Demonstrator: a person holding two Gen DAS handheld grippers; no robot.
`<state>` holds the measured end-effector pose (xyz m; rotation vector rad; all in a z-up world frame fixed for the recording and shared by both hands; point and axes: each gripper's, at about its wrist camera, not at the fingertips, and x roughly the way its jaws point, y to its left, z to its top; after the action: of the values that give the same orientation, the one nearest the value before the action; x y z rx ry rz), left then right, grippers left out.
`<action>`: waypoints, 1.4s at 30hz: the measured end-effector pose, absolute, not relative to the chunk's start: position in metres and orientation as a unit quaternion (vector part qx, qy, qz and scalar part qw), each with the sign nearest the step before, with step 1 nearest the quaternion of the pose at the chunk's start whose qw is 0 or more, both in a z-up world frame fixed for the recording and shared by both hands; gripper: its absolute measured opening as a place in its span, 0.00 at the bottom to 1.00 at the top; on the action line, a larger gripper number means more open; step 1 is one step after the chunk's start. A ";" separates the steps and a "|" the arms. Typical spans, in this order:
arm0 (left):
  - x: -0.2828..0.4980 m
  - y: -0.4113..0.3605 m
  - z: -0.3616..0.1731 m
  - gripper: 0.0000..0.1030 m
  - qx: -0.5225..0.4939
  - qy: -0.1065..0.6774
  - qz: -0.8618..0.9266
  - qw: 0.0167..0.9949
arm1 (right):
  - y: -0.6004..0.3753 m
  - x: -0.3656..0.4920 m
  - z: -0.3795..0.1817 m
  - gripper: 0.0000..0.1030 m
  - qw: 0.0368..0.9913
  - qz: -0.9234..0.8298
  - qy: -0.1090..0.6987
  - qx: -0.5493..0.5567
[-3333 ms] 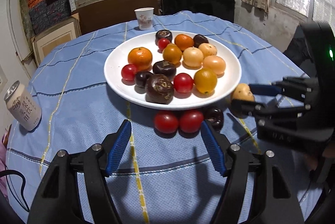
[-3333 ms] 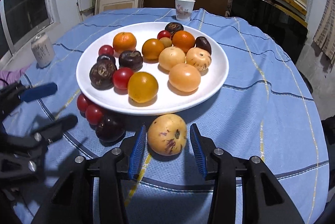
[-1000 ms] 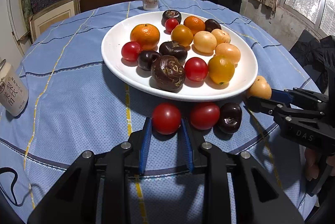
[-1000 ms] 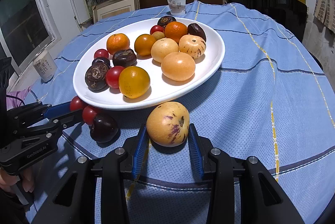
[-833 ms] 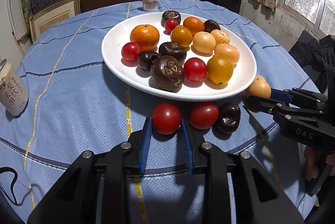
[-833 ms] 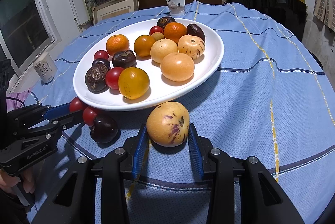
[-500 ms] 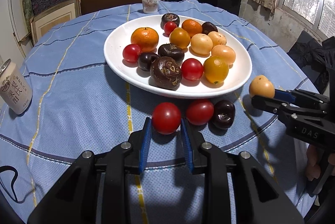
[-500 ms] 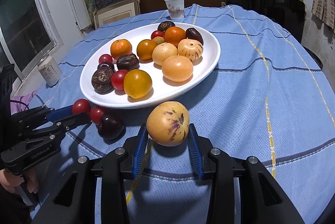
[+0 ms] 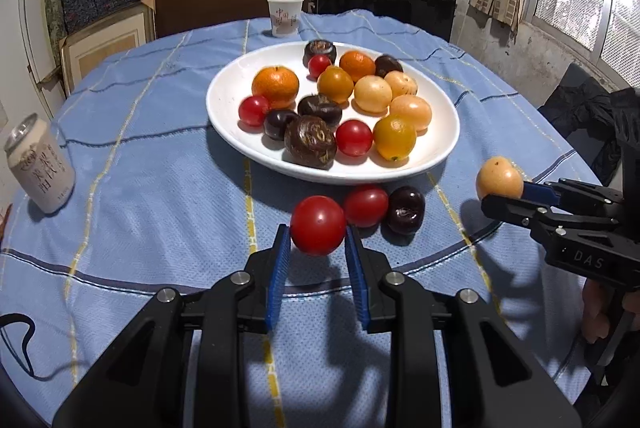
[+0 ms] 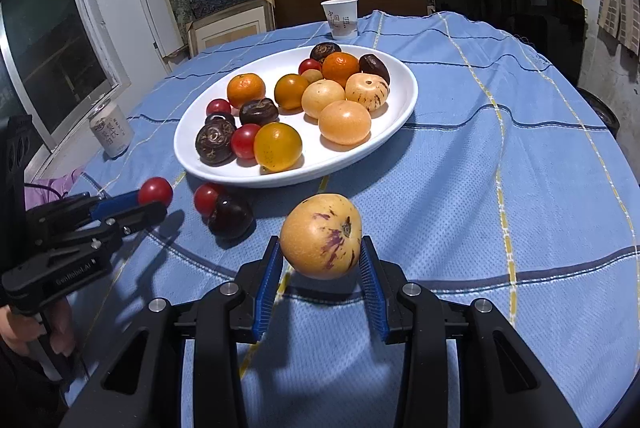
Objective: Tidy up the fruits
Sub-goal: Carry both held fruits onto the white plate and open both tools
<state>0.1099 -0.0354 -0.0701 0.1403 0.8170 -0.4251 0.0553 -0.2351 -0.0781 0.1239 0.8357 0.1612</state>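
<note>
My left gripper (image 9: 318,252) is shut on a red tomato (image 9: 318,231) and holds it above the blue tablecloth, in front of the white plate (image 9: 232,100) of several fruits. My right gripper (image 10: 321,260) is shut on a yellow pepino melon with purple streaks (image 10: 321,236), also lifted off the cloth. A second red tomato (image 9: 366,206) and a dark plum (image 9: 406,210) lie on the cloth by the plate's near rim. The right gripper with the melon (image 9: 499,183) also shows at the right of the left wrist view.
A drink can (image 9: 40,164) stands at the left of the table. A paper cup (image 9: 284,16) stands behind the plate. Shelves, boxes and a dark chair back stand beyond the round table's far edge. A black cable (image 9: 16,344) lies at the near left.
Both grippers have risen from the cloth with their fruit. The tomato and the melon are now held in the air; the second tomato and plum stayed on the cloth.
</note>
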 end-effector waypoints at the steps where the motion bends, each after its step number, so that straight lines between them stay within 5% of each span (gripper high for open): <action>1: 0.110 -0.034 -0.066 0.27 0.067 0.391 -0.205 0.895 | -0.236 0.054 -0.076 0.38 0.909 0.079 0.404 0.060; 20: 0.238 -0.077 -0.025 0.27 0.080 0.380 -0.188 0.902 | -0.234 0.197 -0.008 0.39 0.912 0.109 0.388 0.074; 26: 0.240 -0.076 -0.029 0.61 0.078 0.367 -0.184 0.908 | -0.236 0.213 -0.010 0.50 0.914 0.108 0.382 0.082; 42: 0.134 -0.032 -0.067 0.72 0.086 0.385 -0.178 0.902 | -0.187 0.075 -0.067 0.51 0.898 0.160 0.410 -0.016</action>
<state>0.1341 -0.0321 -0.0673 0.1776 0.7964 -0.3677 0.0754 -0.1869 -0.0666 -0.0330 0.8483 0.3304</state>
